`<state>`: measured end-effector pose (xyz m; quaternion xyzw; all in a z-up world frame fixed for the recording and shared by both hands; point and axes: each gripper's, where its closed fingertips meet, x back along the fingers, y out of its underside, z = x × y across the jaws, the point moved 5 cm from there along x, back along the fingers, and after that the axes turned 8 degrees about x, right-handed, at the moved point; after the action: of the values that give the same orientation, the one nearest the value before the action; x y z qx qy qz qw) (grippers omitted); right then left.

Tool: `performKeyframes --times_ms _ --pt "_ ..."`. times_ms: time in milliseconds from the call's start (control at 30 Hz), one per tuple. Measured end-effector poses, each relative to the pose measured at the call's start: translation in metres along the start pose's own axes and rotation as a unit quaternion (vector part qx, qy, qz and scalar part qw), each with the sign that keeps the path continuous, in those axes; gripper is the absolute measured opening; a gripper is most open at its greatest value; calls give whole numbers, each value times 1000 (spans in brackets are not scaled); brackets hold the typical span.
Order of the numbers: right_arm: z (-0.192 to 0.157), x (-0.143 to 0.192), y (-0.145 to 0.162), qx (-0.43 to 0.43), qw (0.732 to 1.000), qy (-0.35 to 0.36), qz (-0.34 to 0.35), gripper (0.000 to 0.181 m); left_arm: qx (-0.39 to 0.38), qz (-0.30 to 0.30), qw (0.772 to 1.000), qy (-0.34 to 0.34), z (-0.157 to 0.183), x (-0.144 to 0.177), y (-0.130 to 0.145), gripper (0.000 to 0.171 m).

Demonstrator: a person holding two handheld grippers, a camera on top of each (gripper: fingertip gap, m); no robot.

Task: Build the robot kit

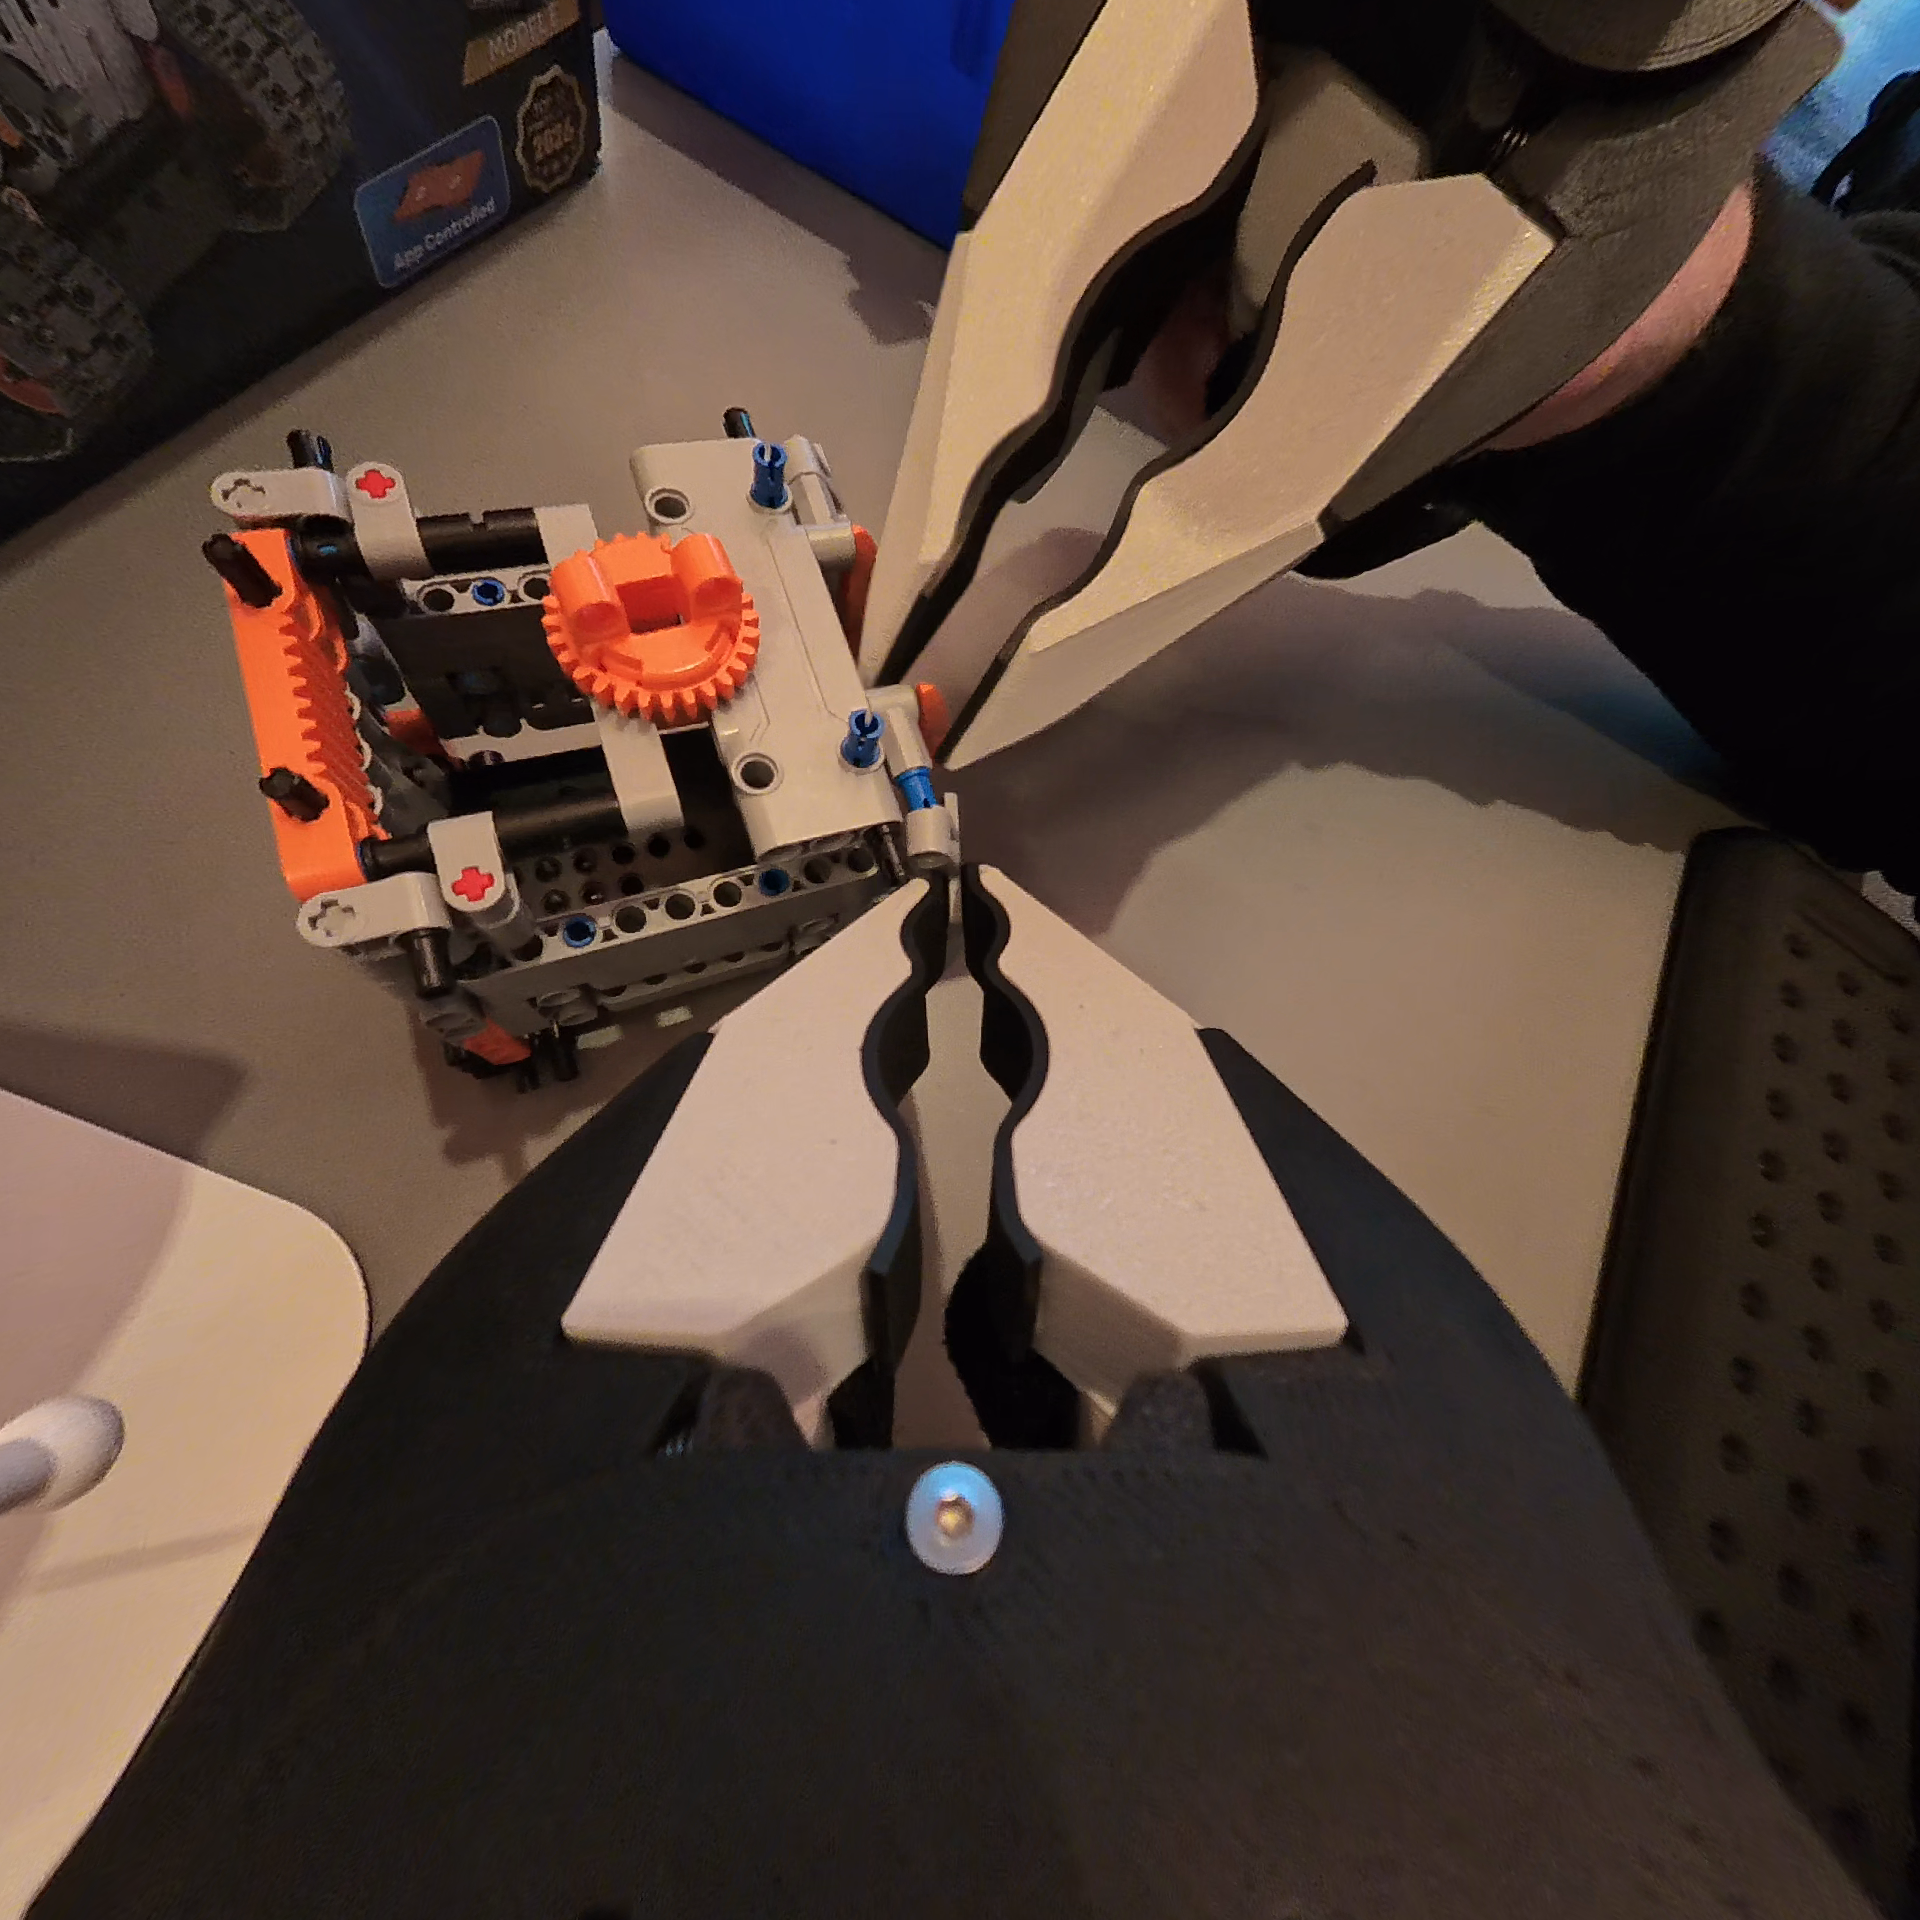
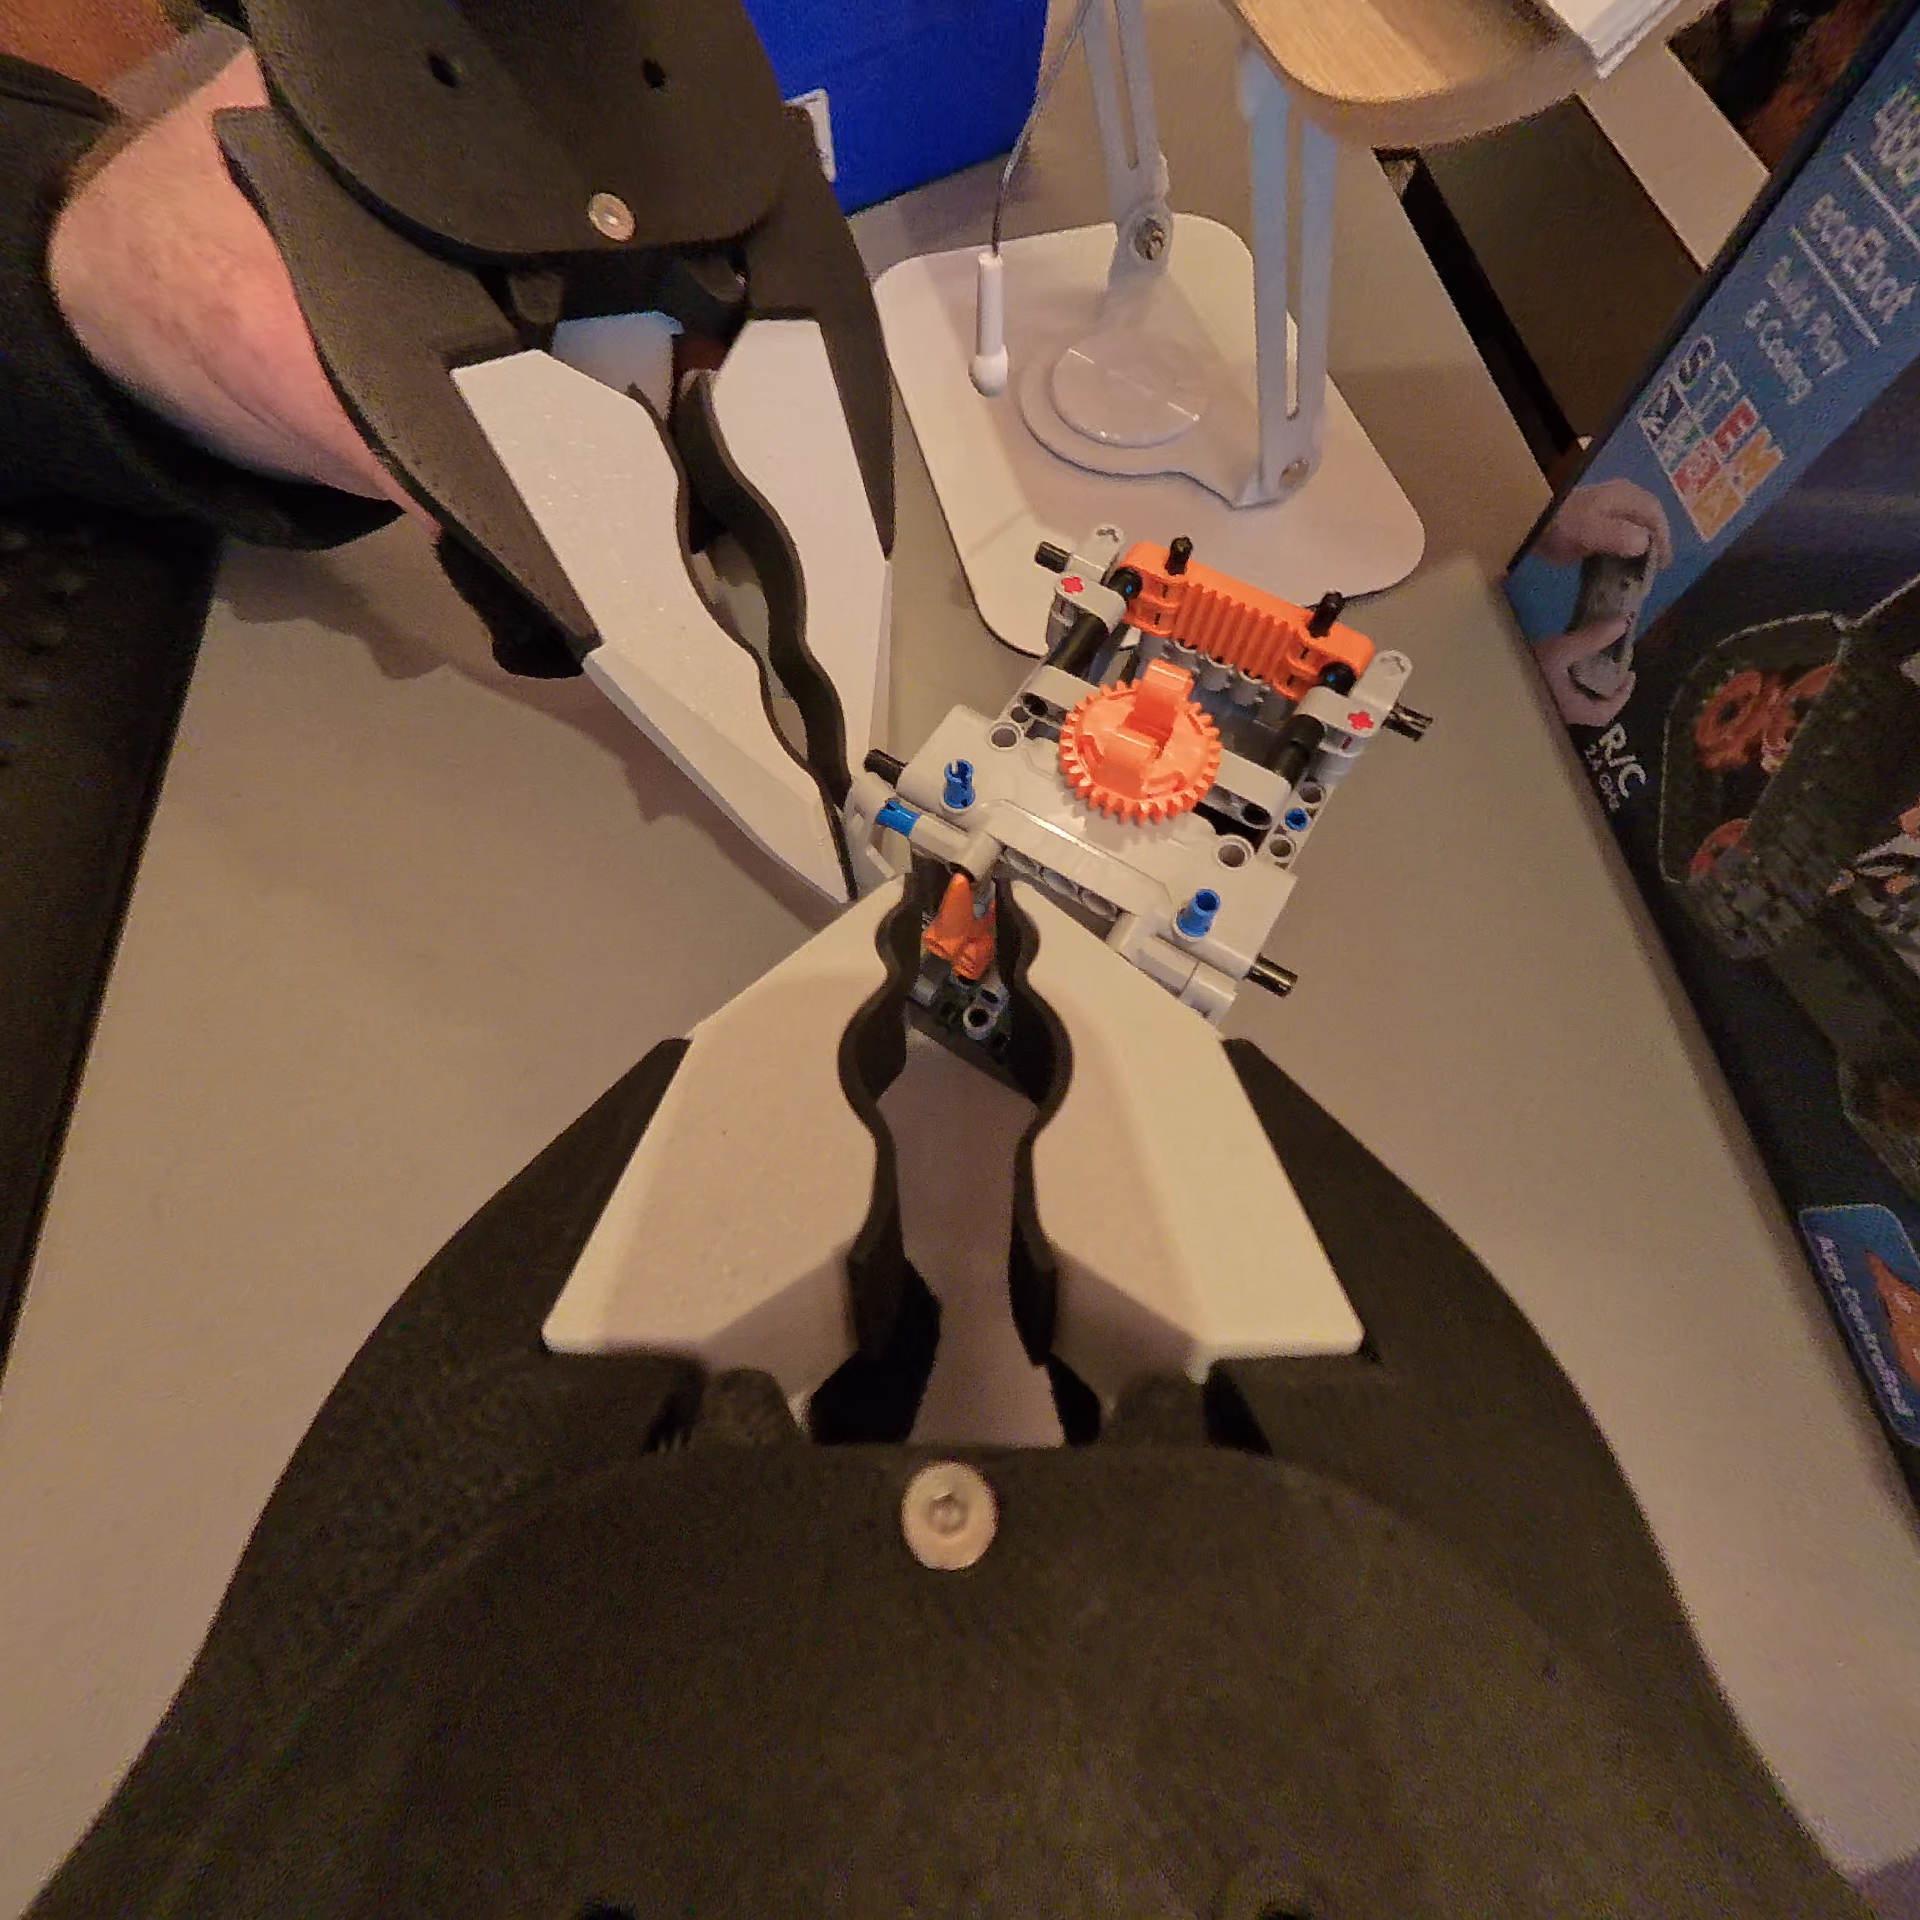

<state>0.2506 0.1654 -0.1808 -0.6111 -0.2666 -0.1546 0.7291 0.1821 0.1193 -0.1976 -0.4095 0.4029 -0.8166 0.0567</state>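
One grey counter [image 1: 1299, 935] carries one brick-built model [image 1: 582, 748] at the left wrist view's ten o'clock: a grey-and-black frame with one orange gear [image 1: 652, 629] on top and one orange toothed rack [image 1: 296, 707]. Two grippers meet at its corner. The left gripper [image 1: 954, 883] has its jaws nearly together beside a grey corner piece; whether they grip it, I cannot tell. The right gripper [image 2: 958, 914], jaws slightly apart, straddles one small orange piece [image 2: 958, 920].
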Motion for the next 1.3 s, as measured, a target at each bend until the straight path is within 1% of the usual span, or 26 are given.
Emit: performKeyframes --times_ms 67,133,267,600,667,867,933,1033,1100,1200,1300 --pt "0 -1 0 -8 1000 -1 0 12 -7 -1 1000 -9 1 0 0 0" --pt "1 -4 -1 0 1000 16 2 9 -8 1 1000 -15 0 -1 -1 0" --pt "2 -4 -1 2 1000 25 4 5 -4 2 1000 -13 -1 -1 -1 0" --pt "0 -9 -6 6 997 68 -24 3 10 -5 999 -38 -3 2 -1 0" --pt "-1 -10 -7 9 997 75 -28 2 24 -1 999 -29 -3 2 -1 0" --pt "-3 -14 -10 36 994 96 -41 3 79 -2 997 27 -8 7 -1 0" --pt "-3 -14 -10 40 993 99 -43 3 86 -2 996 33 -9 7 -1 0" --pt "-3 -15 -11 44 992 107 -46 3 83 -9 996 22 -10 7 -1 0" --pt "-4 -16 -12 46 992 111 -48 3 71 -23 997 9 -10 9 -1 0" --pt "-6 -21 -15 44 991 115 -46 3 70 -37 997 15 -14 14 2 0" --pt "-10 -27 -20 40 992 108 -42 3 48 -57 997 28 -17 22 8 0"
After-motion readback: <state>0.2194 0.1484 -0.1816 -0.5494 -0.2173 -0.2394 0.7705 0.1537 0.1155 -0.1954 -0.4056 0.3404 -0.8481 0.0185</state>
